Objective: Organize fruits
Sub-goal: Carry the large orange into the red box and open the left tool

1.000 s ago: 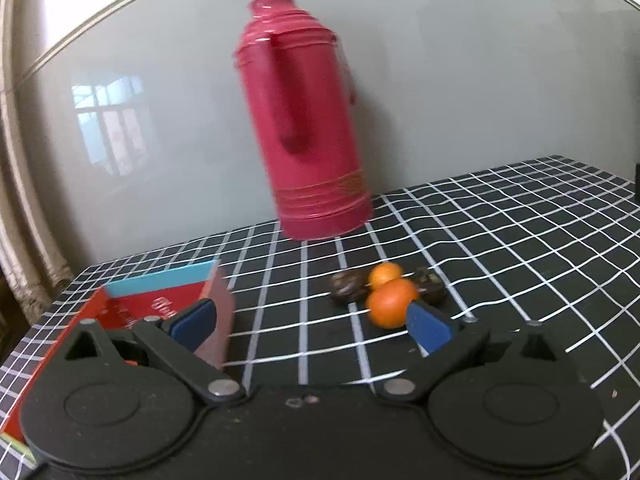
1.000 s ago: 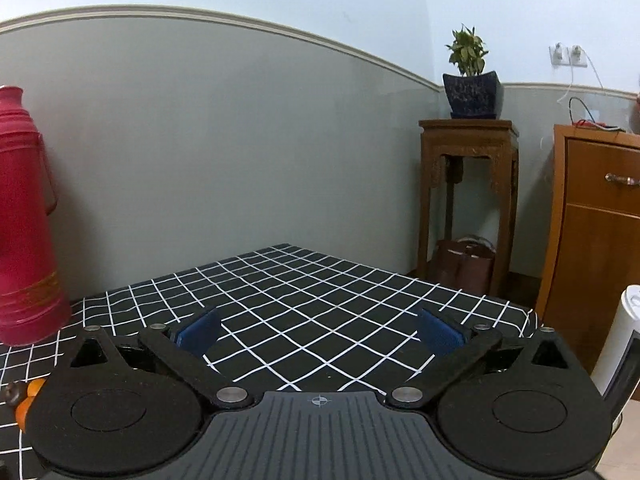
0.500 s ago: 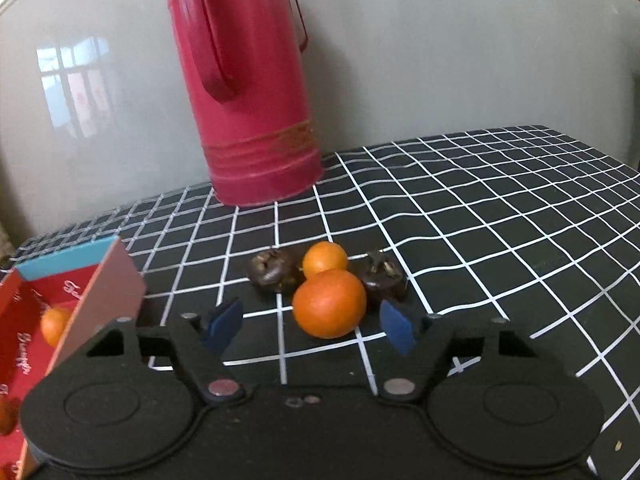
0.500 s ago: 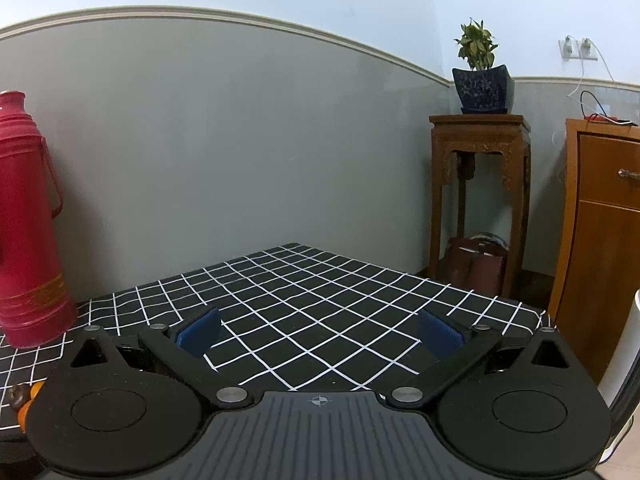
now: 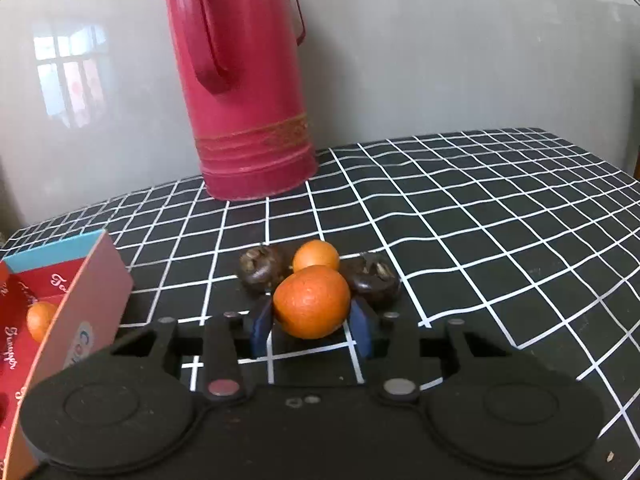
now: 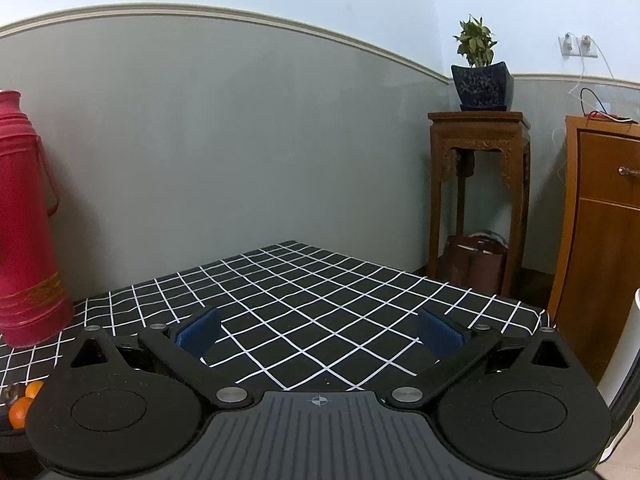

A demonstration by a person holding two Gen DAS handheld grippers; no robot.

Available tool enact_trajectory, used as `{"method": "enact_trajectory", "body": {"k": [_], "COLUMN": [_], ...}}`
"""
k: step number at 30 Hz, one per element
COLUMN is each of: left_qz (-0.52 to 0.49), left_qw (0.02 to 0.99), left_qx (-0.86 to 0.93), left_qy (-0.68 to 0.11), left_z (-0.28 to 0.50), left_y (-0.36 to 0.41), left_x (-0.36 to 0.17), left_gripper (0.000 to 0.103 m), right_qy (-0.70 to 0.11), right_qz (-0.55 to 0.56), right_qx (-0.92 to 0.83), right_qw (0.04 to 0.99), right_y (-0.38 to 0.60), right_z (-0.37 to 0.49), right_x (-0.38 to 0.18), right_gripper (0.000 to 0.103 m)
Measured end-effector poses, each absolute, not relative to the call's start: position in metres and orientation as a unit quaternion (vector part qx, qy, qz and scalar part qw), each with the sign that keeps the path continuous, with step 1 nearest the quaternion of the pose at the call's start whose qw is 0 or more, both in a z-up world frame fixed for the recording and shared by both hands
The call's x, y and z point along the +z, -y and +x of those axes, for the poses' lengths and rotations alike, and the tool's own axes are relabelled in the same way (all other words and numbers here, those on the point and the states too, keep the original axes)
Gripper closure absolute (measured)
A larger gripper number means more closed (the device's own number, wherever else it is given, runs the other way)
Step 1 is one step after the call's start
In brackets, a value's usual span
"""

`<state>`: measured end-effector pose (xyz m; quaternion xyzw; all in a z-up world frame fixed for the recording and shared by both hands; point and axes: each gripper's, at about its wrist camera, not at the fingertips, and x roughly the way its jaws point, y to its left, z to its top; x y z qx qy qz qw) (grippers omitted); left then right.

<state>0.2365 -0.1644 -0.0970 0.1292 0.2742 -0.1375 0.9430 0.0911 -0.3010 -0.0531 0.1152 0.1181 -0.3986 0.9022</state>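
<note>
A large orange point(image 5: 311, 300) lies on the black checked tablecloth point(image 5: 480, 220). My left gripper point(image 5: 310, 322) has its jaws closing on it, and the blue pads point(image 5: 260, 326) touch both of its sides. Right behind it sit a smaller orange point(image 5: 316, 256) and two dark brown fruits point(image 5: 260, 270) point(image 5: 374, 280). At the left stands an open red box point(image 5: 92, 288) with another orange point(image 5: 40, 318) inside. My right gripper point(image 6: 320, 330) hovers open over bare cloth with nothing between its fingers. The fruit cluster point(image 6: 22, 408) shows at that view's lower left edge.
A tall red thermos point(image 5: 244, 80) stands at the back against the grey wall, also visible as the thermos point(image 6: 24, 220) at the left of the right wrist view. Beyond the table's far right edge are a wooden plant stand point(image 6: 478, 184) and a wooden cabinet point(image 6: 600, 220).
My left gripper moved forward and down to the fruit cluster, and its jaws went from wide apart to closed around the large orange. The right gripper stayed where it was.
</note>
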Motion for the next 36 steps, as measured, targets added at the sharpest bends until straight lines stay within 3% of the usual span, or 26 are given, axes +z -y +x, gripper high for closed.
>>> {"method": "enact_trajectory", "body": {"k": [18, 36], "left_qz": [0.120, 0.078], "left_qw": [0.971, 0.951], "left_qx": [-0.061, 0.092], "left_qy": [-0.200, -0.284], "left_z": [0.201, 0.205], "left_y": [0.105, -0.016], "left_x": [-0.049, -0.045], "left_gripper": [0.071, 0.070], "right_qy": [-0.122, -0.128], "right_qz": [0.094, 0.063], "right_qx": [-0.371, -0.319], "right_qw": [0.916, 0.937], "right_y": [0.279, 0.236], "right_z": [0.103, 0.124], "right_x": [-0.054, -0.057], "right_gripper": [0.000, 0.000]}}
